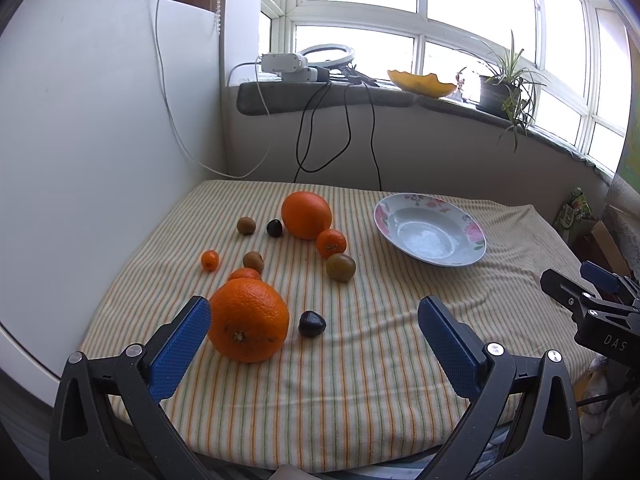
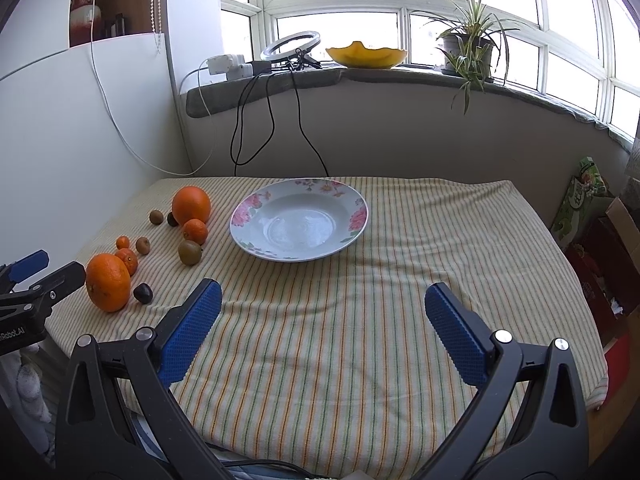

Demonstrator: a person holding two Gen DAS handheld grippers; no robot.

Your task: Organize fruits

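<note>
Where the white wall (image 1: 100, 120) meets the bay window (image 1: 440, 8), your worktop (image 2: 360, 320) sits under a striped cloth, orange and green lines on cream, rumpled near the middle. A stone sill runs behind it, carrying from left to right a white power adapter (image 2: 224, 64), a ring light (image 2: 290, 44), a yellow bowl (image 2: 366, 56) and a potted plant (image 2: 468, 48); black cables hang from the sill.

All the fruit lies on the left part of the cloth, well apart from the flowered plate (image 2: 300, 220), which stands empty to the right of it.

Your left gripper (image 1: 314, 330) has its blue fingers (image 1: 180, 352) spread wide, holding nothing; the near large orange (image 1: 248, 326) sits just beside the left finger. Your right gripper (image 2: 322, 316) is likewise spread wide and empty over bare cloth.

The left wrist view shows the fruit close. The right wrist view alone shows boxes and a green packet (image 2: 580, 200) past the worktop's right edge.

Count: two large oranges, the far one (image 1: 306, 214) at the back; three small mandarins (image 1: 331, 243); three kiwis (image 1: 341, 267); two dark fruits (image 1: 312, 323); one plate.
</note>
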